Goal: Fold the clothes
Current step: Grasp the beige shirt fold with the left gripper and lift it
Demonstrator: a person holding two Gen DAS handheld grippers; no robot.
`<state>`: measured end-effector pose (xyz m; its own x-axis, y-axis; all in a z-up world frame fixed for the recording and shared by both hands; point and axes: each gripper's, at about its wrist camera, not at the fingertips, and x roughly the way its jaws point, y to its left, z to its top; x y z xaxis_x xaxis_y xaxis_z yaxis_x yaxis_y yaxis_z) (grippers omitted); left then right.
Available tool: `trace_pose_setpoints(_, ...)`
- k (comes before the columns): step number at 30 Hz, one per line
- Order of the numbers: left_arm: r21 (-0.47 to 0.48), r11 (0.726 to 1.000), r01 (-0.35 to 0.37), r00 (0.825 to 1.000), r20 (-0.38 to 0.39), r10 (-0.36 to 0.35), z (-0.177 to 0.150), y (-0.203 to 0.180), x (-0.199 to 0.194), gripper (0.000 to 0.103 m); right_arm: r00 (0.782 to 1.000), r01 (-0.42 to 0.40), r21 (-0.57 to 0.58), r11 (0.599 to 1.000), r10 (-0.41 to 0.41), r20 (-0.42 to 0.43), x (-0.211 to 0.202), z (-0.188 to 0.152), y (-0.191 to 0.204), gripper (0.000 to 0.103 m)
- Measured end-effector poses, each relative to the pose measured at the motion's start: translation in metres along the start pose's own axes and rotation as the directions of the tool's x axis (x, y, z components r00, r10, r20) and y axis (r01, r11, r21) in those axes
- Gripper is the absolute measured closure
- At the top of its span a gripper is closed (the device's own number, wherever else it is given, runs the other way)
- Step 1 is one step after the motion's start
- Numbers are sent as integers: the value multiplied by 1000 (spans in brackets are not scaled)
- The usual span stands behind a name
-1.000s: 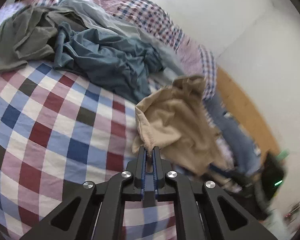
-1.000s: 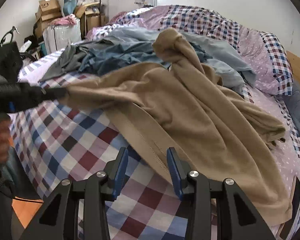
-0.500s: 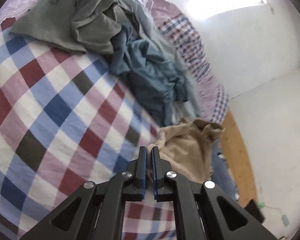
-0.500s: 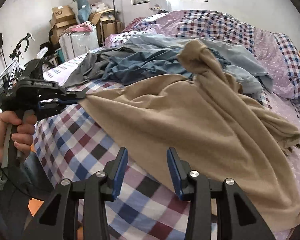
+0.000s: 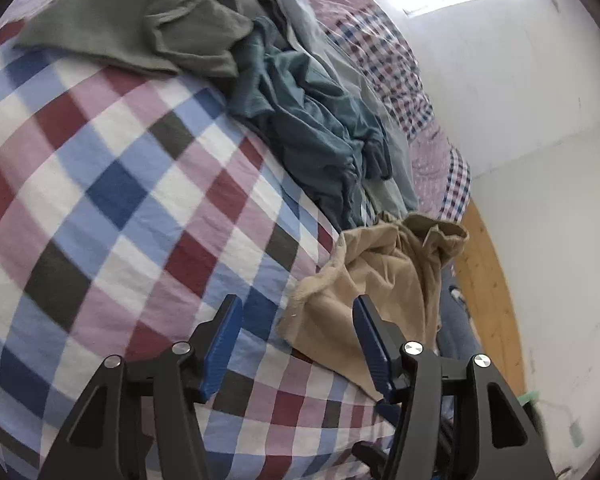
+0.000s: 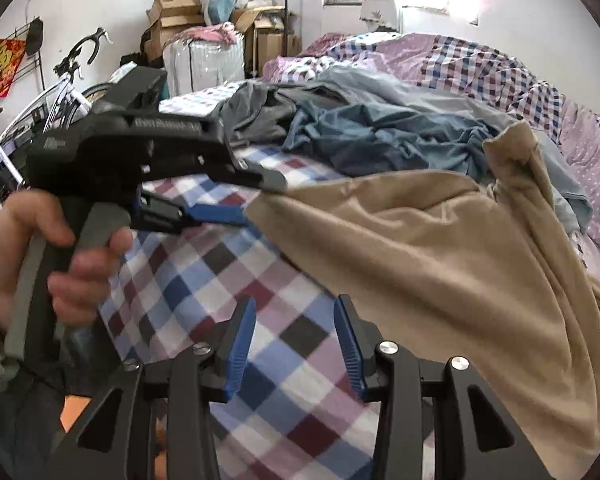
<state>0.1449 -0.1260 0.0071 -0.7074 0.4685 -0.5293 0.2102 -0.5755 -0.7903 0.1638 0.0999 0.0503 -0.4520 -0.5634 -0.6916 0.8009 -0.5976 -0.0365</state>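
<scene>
A tan garment (image 6: 440, 248) lies spread over the checked bedsheet (image 6: 204, 280), one end bunched up at the far right. My left gripper (image 6: 256, 200), held by a hand (image 6: 60, 248), sits at the garment's near corner. In the left wrist view its jaws (image 5: 296, 320) are opening. The tan corner (image 5: 384, 276) lies loose on the sheet (image 5: 120, 184) between them, and the pads do not press on it. My right gripper (image 6: 296, 320) is open over bare sheet, the garment's edge just past its right finger.
A heap of clothes lies further up the bed: a grey-green garment (image 5: 160, 20) and a blue one (image 5: 308, 120). Behind them is a checked quilt. Boxes (image 6: 176, 12), a suitcase (image 6: 204, 64) and a bicycle (image 6: 72, 76) stand left of the bed. Wooden floor (image 5: 488, 292) runs along the wall.
My left jaws, shut on the tan corner before, have opened, and the corner now rests on the sheet. My right gripper has swung left toward the left gripper, still open.
</scene>
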Motion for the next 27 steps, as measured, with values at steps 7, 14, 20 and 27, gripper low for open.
trace_pose_setpoints(7, 62, 979, 194, 977, -100, -187, 2, -24, 5, 96, 996, 82, -71, 994, -78, 49, 8, 13, 18, 59)
trace_pose_setpoints(14, -7, 921, 390, 917, -91, -389, 11, -27, -9, 98, 971, 216, -114, 970, -201, 133, 15, 26, 32, 61)
trace_pose_setpoints(20, -45, 917, 396, 908, -133, -398, 13, -21, -8, 98, 927, 348, -196, 917, -306, 214, 22, 37, 47, 80)
trace_pose_setpoints(27, -35, 922, 385, 905, -183, -385, 9, -15, -14, 94, 925, 367, -217, 905, -330, 188, 29, 44, 50, 102)
